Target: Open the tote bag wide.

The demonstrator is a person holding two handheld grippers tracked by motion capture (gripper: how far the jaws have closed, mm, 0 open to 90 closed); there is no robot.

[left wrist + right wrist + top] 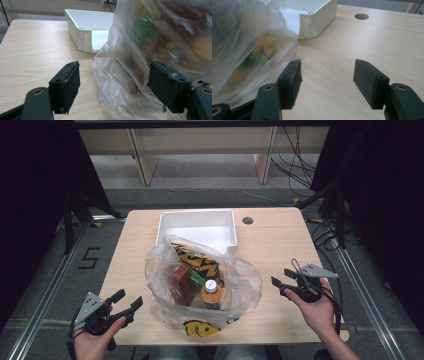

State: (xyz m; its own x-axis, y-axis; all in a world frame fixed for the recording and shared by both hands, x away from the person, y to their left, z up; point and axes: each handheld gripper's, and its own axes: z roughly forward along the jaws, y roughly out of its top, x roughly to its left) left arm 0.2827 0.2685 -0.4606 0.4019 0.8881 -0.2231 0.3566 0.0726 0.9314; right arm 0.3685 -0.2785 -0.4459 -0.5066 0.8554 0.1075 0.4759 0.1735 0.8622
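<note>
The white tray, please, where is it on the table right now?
In the high view the white tray sits at the table's far edge, just left of the round hole, directly behind the plastic bag.

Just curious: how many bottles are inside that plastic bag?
1 shows: an orange bottle with a white cap, upright near the front of the plastic bag. Others may hide behind the snack packets.

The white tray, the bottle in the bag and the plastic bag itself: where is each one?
white tray [197, 226]: high view, on its bare floor.
bottle [212, 290]: high view, on its orange cap end, inside the bag.
plastic bag [246, 279]: high view, on its crinkled clear right side.
</note>
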